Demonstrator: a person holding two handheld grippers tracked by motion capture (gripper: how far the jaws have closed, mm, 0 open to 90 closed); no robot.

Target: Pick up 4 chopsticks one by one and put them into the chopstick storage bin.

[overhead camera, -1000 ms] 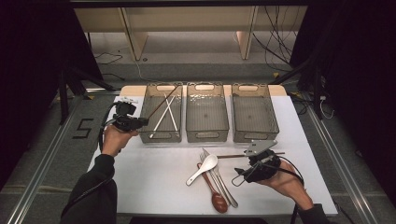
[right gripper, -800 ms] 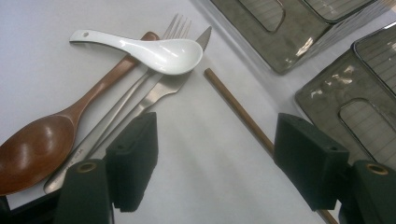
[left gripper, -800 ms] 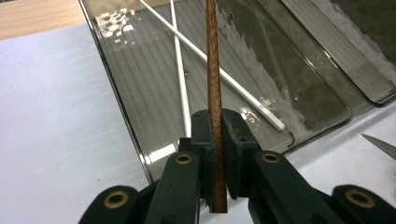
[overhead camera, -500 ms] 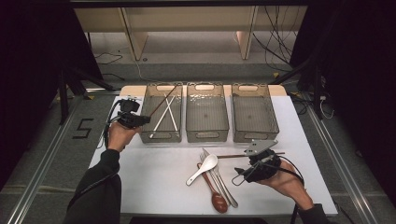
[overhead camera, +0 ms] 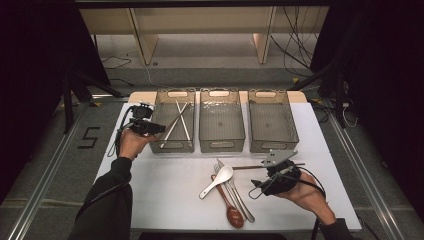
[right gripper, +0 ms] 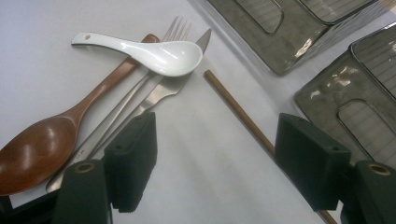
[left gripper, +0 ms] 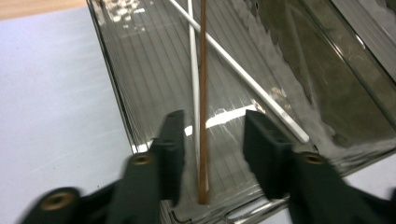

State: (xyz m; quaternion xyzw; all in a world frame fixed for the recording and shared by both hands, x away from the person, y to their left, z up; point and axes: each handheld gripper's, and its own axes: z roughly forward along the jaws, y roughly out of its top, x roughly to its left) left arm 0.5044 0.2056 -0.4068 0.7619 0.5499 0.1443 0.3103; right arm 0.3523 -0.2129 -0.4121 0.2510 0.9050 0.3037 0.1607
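My left gripper hangs over the near left corner of the left grey bin. Its jaws have just been opening. A brown chopstick lies between the parted pads without touching either, and rests in the bin on two crossed white chopsticks. My right gripper stands open low over the table. A second brown chopstick lies on the cloth and passes under its right jaw.
A white spoon, a wooden spoon, a fork and a knife lie together in front of the right gripper. The middle bin and the right bin stand behind them.
The left hand has edged right toward the left bin, and the brown chopstick now lies lower in it. The right hand has kept still.
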